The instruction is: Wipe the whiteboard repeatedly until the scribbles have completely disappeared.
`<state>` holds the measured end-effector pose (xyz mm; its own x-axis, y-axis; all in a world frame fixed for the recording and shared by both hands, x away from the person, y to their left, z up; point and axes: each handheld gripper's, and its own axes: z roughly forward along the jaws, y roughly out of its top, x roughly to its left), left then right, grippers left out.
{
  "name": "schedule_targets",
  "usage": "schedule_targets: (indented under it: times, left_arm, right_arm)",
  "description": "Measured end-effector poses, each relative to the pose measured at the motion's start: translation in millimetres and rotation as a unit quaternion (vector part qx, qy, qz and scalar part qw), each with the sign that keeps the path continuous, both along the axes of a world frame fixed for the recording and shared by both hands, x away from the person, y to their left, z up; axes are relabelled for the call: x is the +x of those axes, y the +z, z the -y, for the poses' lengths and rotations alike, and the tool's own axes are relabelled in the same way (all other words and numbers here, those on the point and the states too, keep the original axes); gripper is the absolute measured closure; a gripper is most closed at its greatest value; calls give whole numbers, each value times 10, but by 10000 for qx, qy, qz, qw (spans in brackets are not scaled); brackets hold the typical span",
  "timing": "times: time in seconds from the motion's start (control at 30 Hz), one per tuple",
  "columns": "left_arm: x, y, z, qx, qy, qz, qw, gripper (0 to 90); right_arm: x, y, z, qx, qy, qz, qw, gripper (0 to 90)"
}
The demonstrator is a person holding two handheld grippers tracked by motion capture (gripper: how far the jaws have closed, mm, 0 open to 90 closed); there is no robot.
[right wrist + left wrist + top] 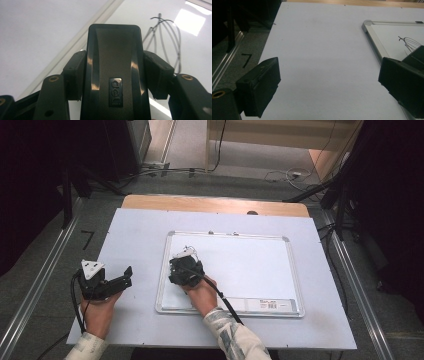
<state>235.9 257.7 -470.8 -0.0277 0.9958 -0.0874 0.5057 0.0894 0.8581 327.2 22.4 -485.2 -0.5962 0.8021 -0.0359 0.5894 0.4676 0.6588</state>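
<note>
A black whiteboard eraser (113,65), its lower end cut off from sight, sits clenched in the right claw (186,270) over pen marks (166,37) on the whiteboard (250,265), while the left claw (120,279) rests released on the bench (135,230).

Your eraser (113,72): black, glossy, rectangular with rounded corners, small raised "deli" logo on its back. You hold it clamped between jaws of your right gripper (186,270), pressed flat on whiteboard (250,265), at board's left part. Whiteboard: white, silver frame, lying flat on table, barcode sticker at near right edge. Thin black pen scribble (165,37) sits on board just beyond eraser's far end.
</note>
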Motion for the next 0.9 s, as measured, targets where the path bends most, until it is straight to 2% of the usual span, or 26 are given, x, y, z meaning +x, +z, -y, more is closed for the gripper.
schedule_targets:
  times: [0.33, 0.63, 0.73, 0.9]
  left_arm:
    - [-10, -3, -17, 5, 29, -3, 10000, 45]
    - [-1, -10, -13, -13, 41, -6, 10000, 45]
    - [7, -14, -10, 9, 33, -21, 10000, 45]
    - [32, -16, 15, 34, 22, -43, 10000, 45]
  right_arm:
    - [230, 18, 245, -53, -350, -6, 9994, 384]
    - [433, 31, 693, -3, -885, -33, 9961, 383]
    - [428, 31, 722, -2, -916, -31, 9958, 383]
    - [395, 28, 663, -38, -942, 2, 9955, 383]
